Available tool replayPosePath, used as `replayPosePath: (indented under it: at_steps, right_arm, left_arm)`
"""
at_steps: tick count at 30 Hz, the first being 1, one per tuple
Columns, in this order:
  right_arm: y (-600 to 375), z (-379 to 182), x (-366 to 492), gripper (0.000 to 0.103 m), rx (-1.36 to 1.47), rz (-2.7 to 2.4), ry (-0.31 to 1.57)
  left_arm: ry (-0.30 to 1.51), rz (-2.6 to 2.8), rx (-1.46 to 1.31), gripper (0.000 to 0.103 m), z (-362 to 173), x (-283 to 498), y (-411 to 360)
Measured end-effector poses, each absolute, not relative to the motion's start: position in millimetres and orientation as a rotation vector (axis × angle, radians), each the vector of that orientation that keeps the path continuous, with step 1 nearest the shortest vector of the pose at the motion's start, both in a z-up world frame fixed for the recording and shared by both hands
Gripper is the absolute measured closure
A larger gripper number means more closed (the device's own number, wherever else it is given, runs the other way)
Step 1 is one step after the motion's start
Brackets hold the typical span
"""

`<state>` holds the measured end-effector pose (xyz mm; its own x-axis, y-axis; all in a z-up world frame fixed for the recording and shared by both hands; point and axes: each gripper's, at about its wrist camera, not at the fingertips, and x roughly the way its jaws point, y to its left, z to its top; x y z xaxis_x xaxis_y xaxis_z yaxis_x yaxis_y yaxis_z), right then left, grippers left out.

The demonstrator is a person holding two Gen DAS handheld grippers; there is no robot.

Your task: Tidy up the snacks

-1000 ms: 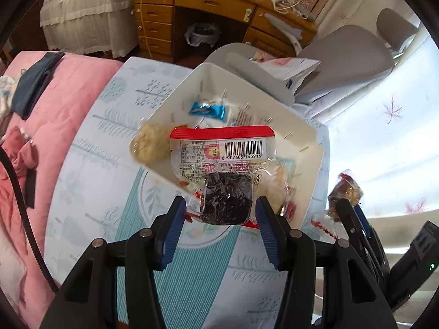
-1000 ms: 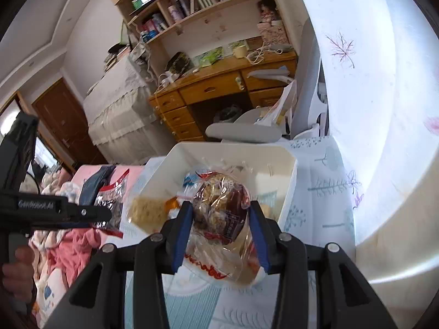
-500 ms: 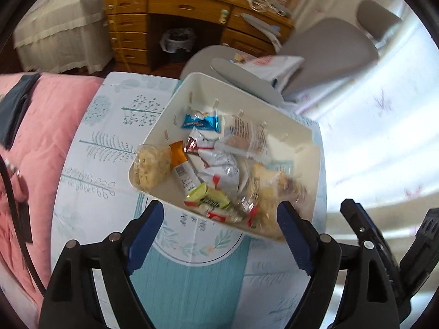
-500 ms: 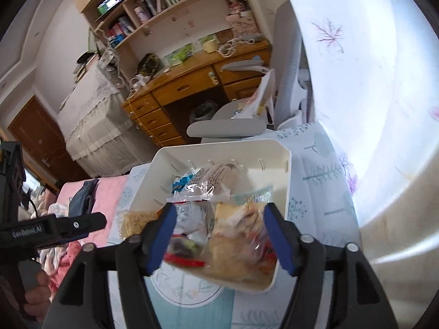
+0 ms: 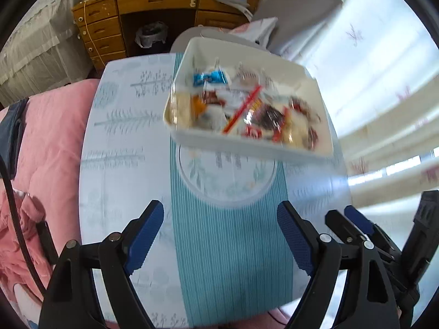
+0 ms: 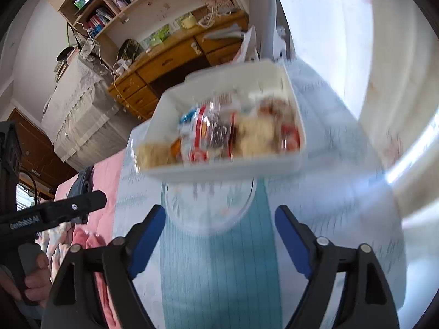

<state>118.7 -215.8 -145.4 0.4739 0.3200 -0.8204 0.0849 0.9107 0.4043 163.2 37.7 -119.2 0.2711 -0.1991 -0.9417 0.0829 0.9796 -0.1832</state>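
Observation:
A white bin [image 5: 247, 144] full of wrapped snacks stands on the far half of a round table. Among the snacks are a blue wrapper [image 5: 208, 78], a red-edged clear packet of dark pieces [image 5: 263, 115] and a pale cracker pack [image 5: 181, 107]. My left gripper [image 5: 219, 208] hangs open over the teal stripe, short of the bin, with nothing between its fingers. The right wrist view shows the same bin [image 6: 219, 170], the red-edged packet [image 6: 216, 134] and a pastry bag [image 6: 260, 134]. My right gripper [image 6: 219, 211] is empty, its jaws still opening. Both views are motion-blurred.
A pale blue patterned cloth with a teal stripe [image 5: 225, 246] covers the table. A pink quilt [image 5: 46, 137] lies to its left. Beyond the table stand a grey chair [image 5: 296, 2], a wooden desk [image 5: 153, 2] and a waste bin [image 5: 152, 34]. A hand [image 6: 33, 271] holds the left gripper's handle.
Each gripper held a packet over the bin a second ago. Both let go, and the packets now lie in the bin. Both jaws spread wide and both grippers drew back from it.

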Motion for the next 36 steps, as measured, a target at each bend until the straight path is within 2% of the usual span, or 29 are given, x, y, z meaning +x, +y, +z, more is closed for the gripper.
replayPosePath:
  at_steps: [8,16,20,25,30,36]
  right_arm:
    - [-206,-146,54,0.013,0.485,0.204,1.232]
    - [-198,-109,23,0.012,0.347,0.264,1.300]
    - [-188,-78,12,0.007,0.271,0.334,1.286]
    - [-177,-44,2,0.001,0.180,0.339,1.245]
    - [-177,-12,-10,0.000,0.126,0.288,1.143]
    - [-187,-17,-8,0.000,0.149,0.222,1.124]
  left_arm:
    - [1.260,-0.162,-0.148,0.019,-108,86,46]
    - [1.247,-0.116,-0.172,0.019,-80,40,47]
    - [1.176,-0.096,-0.132,0.013,-55,28,44]
    - [1.147,-0.106,-0.126,0.012,-32,22,41]
    - [1.069,-0.085,-0.121,0.001,-12,17,34]
    - [1.023,-0.075,-0.070,0.001,-10,16,15]
